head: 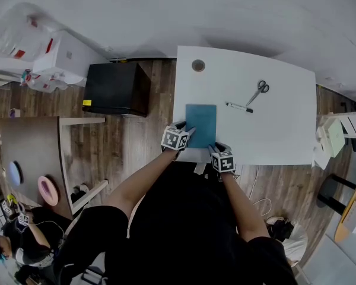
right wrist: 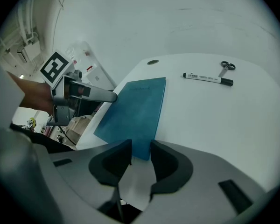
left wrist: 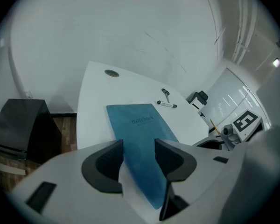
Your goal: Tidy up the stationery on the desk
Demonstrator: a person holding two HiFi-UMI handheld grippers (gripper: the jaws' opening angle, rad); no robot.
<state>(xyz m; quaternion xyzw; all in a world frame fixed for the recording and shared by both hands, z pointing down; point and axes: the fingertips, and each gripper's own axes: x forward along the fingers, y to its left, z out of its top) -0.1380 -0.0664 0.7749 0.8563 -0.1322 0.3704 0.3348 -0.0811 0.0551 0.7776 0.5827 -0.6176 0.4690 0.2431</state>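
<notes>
A blue notebook (head: 200, 124) lies lengthwise near the front edge of the white desk (head: 273, 129). My left gripper (head: 187, 132) is at its near left corner, and in the left gripper view the blue cover (left wrist: 140, 125) runs between the jaws of the gripper (left wrist: 139, 148), which is shut on it. My right gripper (head: 215, 149) is at the near right corner; its jaws (right wrist: 141, 148) close on the notebook (right wrist: 137, 111), with a white page showing below. A black-capped marker pen (head: 240, 107) and scissors (head: 258, 90) lie farther back on the right.
A round cable hole (head: 198, 65) sits at the desk's far left. A black cabinet (head: 115, 89) stands left of the desk, with a wooden shelf unit (head: 77, 159) beyond it. A white stand (head: 335, 132) is by the desk's right edge. A person (head: 24, 242) sits at lower left.
</notes>
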